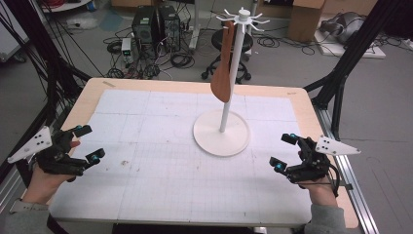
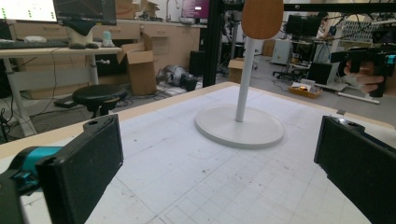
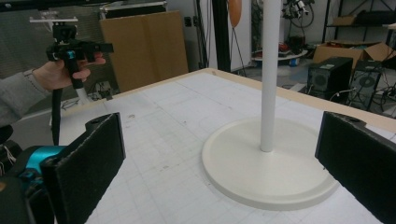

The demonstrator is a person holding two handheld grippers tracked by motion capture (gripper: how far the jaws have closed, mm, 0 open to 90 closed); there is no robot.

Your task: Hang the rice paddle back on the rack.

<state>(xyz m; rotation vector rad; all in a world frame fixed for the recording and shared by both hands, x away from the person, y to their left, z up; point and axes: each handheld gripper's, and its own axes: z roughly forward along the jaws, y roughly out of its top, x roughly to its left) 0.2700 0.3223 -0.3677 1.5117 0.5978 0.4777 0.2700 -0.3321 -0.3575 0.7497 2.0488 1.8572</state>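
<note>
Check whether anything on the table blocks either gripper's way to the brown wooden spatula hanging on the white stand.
Nothing visible does. Bare white mat lies between the left gripper, the right gripper and the white stand, where the brown wooden spatula hangs beside the pole.

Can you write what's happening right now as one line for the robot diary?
left gripper: open, empty, at table's left | right gripper: open, empty, at table's right | wooden spatula: hanging on white stand | nothing held
</note>
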